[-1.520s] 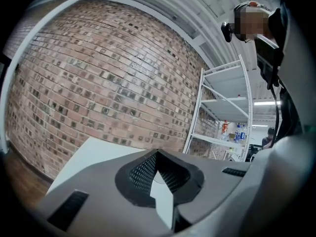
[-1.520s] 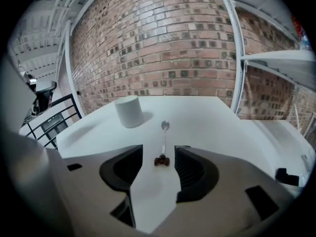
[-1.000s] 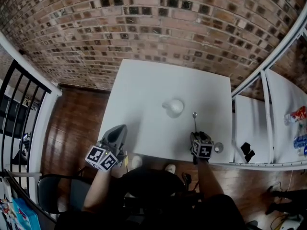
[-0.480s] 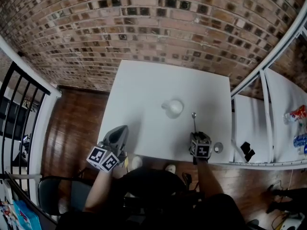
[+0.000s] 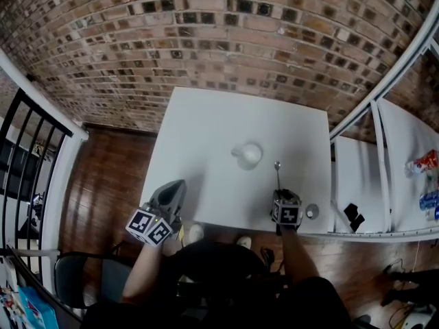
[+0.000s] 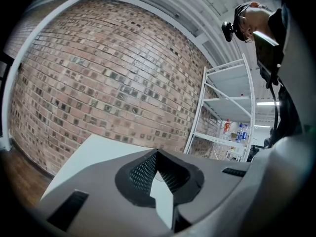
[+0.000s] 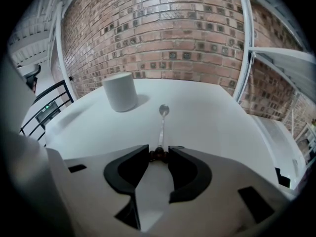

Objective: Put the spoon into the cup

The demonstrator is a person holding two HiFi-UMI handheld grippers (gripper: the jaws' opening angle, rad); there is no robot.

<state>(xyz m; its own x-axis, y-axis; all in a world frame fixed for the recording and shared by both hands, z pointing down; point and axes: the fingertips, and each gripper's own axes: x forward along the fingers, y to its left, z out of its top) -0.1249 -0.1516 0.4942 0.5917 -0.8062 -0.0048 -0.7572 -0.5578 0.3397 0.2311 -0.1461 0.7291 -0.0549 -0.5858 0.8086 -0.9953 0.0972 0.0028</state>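
Note:
A white cup stands upside down near the middle of the white table. The metal spoon lies flat to the cup's right, bowl towards the far wall. My right gripper points down at the spoon's near end. Its jaws are closing, and the dark tip of the handle sits between the fingertips, touching both. My left gripper hovers level at the table's near left edge, shut and empty.
A white shelf unit stands against the table's right side, with bottles and a black object on it. A small round thing lies at the table's near right corner. A black railing is at the left.
The right gripper's jaws have narrowed around the spoon's handle end. Both hands stayed where they were.

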